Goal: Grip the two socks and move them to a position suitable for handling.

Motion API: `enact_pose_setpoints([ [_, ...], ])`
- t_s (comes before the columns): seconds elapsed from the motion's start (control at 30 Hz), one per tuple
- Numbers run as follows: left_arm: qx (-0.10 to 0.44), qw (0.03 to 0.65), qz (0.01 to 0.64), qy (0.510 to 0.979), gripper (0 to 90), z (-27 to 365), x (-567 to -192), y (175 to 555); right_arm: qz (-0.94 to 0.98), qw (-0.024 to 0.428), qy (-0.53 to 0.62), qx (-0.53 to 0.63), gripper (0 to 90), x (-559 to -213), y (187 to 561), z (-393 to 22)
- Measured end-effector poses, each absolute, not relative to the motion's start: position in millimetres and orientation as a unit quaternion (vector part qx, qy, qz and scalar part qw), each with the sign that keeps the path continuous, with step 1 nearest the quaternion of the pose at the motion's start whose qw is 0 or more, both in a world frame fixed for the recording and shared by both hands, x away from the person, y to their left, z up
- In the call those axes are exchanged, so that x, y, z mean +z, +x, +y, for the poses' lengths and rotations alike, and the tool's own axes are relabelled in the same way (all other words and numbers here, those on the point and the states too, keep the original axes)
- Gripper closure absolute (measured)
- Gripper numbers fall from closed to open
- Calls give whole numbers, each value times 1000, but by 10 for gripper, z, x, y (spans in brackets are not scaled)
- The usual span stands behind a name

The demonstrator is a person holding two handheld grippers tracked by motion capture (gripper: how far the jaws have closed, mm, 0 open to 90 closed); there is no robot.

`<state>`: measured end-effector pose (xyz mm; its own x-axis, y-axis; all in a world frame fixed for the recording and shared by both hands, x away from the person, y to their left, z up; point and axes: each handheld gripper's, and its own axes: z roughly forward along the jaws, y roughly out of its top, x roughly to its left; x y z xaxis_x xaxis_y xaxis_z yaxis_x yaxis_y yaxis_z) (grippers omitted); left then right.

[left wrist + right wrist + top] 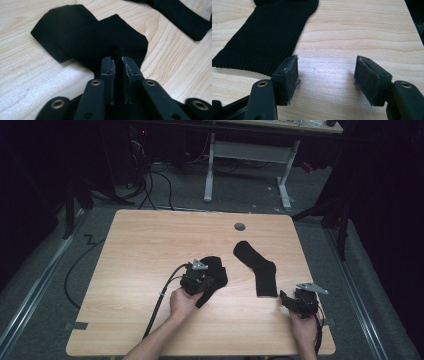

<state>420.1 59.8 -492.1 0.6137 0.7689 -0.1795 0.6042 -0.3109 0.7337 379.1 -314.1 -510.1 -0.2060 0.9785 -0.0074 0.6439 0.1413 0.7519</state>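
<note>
Nearest the person, the right gripper (325, 75) is hovering low over the bare table (150, 250) at its near right corner, its jaws spread wide with nothing between them; the cuff of the flat sock (265, 37) is lying just ahead and to the left of them. Further in, near the table's middle, the left gripper (117, 66) is sitting over the folded sock (100, 37), its jaws standing only narrowly apart with black cloth showing in the gap. Whether the pads are gripping it is unclear. The flat sock (257, 265) is stretching away beyond, well apart from the folded one (216, 272).
</note>
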Motion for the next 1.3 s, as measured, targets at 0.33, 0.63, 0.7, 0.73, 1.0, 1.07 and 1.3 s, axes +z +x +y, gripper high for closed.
enact_pose_setpoints([
  [0.33, 103, 400, 425, 806, 694, 602, -4911, 4184, 709, 261, 572, 320, 361, -5101, 3797, -3144],
  [0.63, 113, 406, 419, 804, 637, 707, -4783, 4132, 708, 266, 569, 323, 526, -5096, 3781, -3155],
  [0.7, 119, 402, 416, 807, 635, 741, -4760, 4119, 711, 272, 564, 321, 581, -5093, 3769, -3141],
  [0.73, 121, 401, 416, 807, 635, 754, -4755, 4113, 715, 274, 560, 316, 595, -5083, 3761, -3123],
  [1.0, 122, 382, 419, 815, 627, 874, -4794, 4073, 740, 249, 503, 372, 624, -4871, 3682, -2771],
  [1.07, 124, 375, 419, 817, 627, 894, -4827, 4056, 750, 237, 488, 379, 628, -4848, 3691, -2651],
  [1.3, 121, 365, 431, 817, 641, 990, -4919, 4030, 775, 191, 452, 398, 648, -4885, 3781, -2219],
])
